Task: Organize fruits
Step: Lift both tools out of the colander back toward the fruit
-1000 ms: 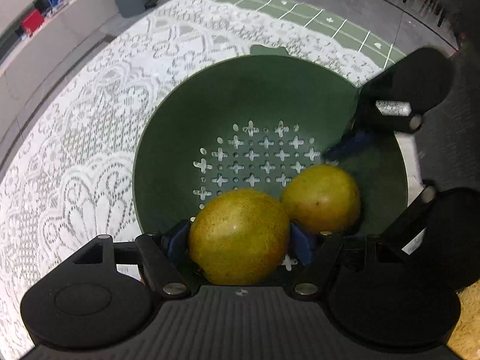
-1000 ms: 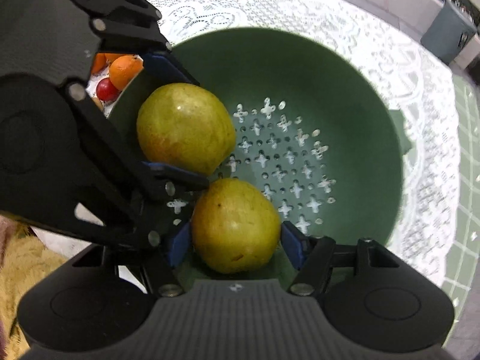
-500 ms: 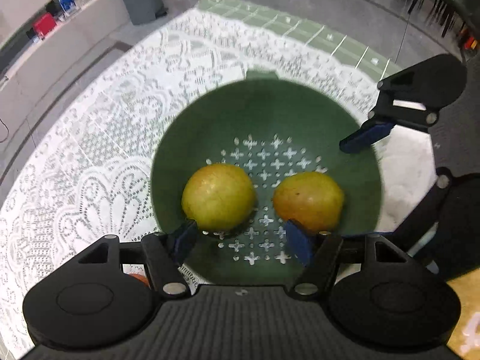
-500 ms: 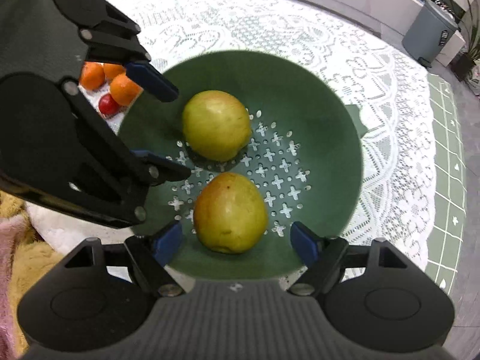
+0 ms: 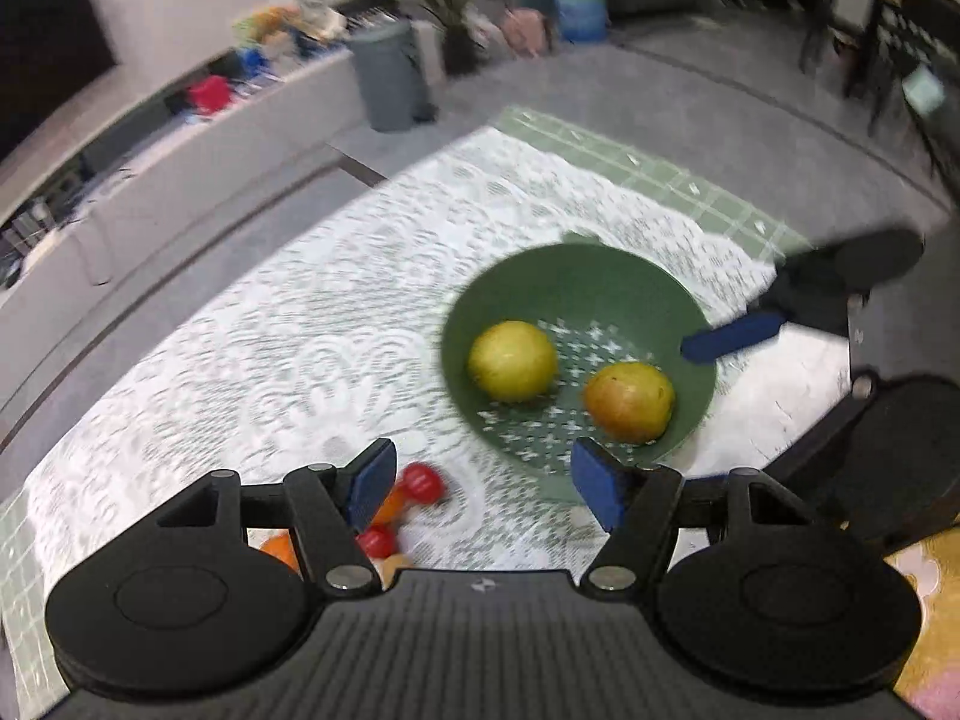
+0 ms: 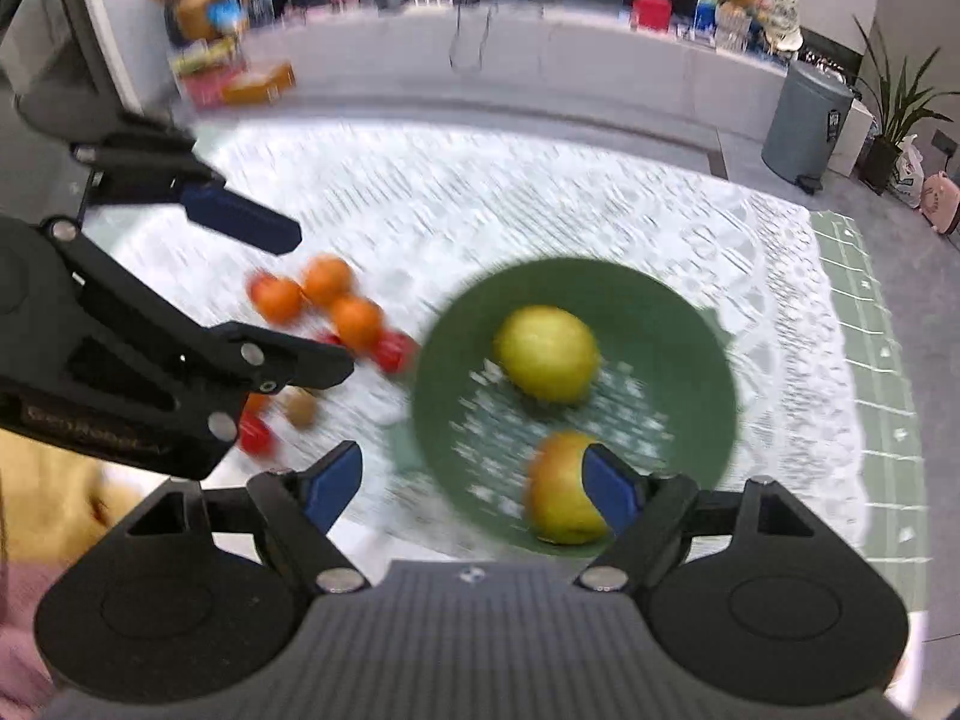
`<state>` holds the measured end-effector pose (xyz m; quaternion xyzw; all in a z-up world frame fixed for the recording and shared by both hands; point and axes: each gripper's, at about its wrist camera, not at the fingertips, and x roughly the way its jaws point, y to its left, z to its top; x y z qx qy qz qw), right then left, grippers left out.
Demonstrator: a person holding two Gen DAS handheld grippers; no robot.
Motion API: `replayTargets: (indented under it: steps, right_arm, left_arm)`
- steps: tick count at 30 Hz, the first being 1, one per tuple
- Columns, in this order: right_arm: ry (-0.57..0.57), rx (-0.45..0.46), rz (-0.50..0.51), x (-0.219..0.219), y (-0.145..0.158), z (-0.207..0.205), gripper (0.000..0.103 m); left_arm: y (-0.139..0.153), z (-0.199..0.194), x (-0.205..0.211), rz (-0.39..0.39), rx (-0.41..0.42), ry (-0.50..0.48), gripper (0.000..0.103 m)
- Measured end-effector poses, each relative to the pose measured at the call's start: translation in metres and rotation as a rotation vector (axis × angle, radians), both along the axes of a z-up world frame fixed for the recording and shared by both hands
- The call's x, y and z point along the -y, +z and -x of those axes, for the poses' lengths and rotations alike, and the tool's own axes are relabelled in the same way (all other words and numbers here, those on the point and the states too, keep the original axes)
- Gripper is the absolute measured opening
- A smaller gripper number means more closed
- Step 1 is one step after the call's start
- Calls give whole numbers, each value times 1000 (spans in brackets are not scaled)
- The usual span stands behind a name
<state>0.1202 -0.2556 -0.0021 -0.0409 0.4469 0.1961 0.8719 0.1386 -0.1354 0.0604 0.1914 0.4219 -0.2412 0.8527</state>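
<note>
Both yellow-green round fruits, which a second ago sat between our blue-padded jaws, now lie free in the dark green perforated plastic colander bowl (image 5: 606,294), and both grippers have lifted well clear of it. One yellow-green fruit (image 5: 512,360) rests toward the left of the bowl's floor; the other, a fruit with a reddish-orange blush (image 5: 629,401), lies just beside it on the right, the two apart.

Our left gripper (image 5: 483,485) hangs above the bowl's near rim with its jaws wide apart and nothing between them. Our right gripper (image 6: 471,486) has just been opening; its jaws stand wide apart and empty, with one pad passing in front of the blushed fruit in the right wrist view.

Left of the bowl, on the white lace tablecloth (image 5: 288,348), sits a blurred cluster of small orange round fruits (image 6: 327,300) and small red round fruits (image 5: 422,483), near the bowl's rim. Beyond the lace, a pale green checked cloth (image 6: 870,324) shows at the table's edge, and a grey lidded bin (image 6: 807,114) stands on the floor by a long low white counter (image 6: 540,60).
</note>
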Motion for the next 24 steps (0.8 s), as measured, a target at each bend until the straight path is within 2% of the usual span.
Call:
replayTargets:
  steps: [3,9,12,15,18,21,23,24]
  right_arm:
    - [-48,38,-69,-16,-3,14,77]
    - [-71,193,-108,-66,-24,46,77]
    - [-83,236,-123,-85,-37,53,78]
    - [-123,251,-151,-98,-52,56,78]
    - [-157,208,-187,-105,-70,52,78]
    - [-151,154,-181,-110,-82,49,76]
    - [-127,148,-161,-116,-85,48,68]
    - [-115,151,-151,-118,-86,48,68]
  left_arm:
    - [6,14,-27,49,52,84,79]
    - [6,42,-82,188,151,216,79]
    - [-5,46,-105,248,119,246,79]
    - [-23,49,-121,266,74,289,73]
    - [-40,57,-130,265,45,316,69]
    - [-56,61,-139,277,19,343,63]
    - [-68,59,-145,310,-12,357,60]
    - [-74,59,-148,331,-25,358,60]
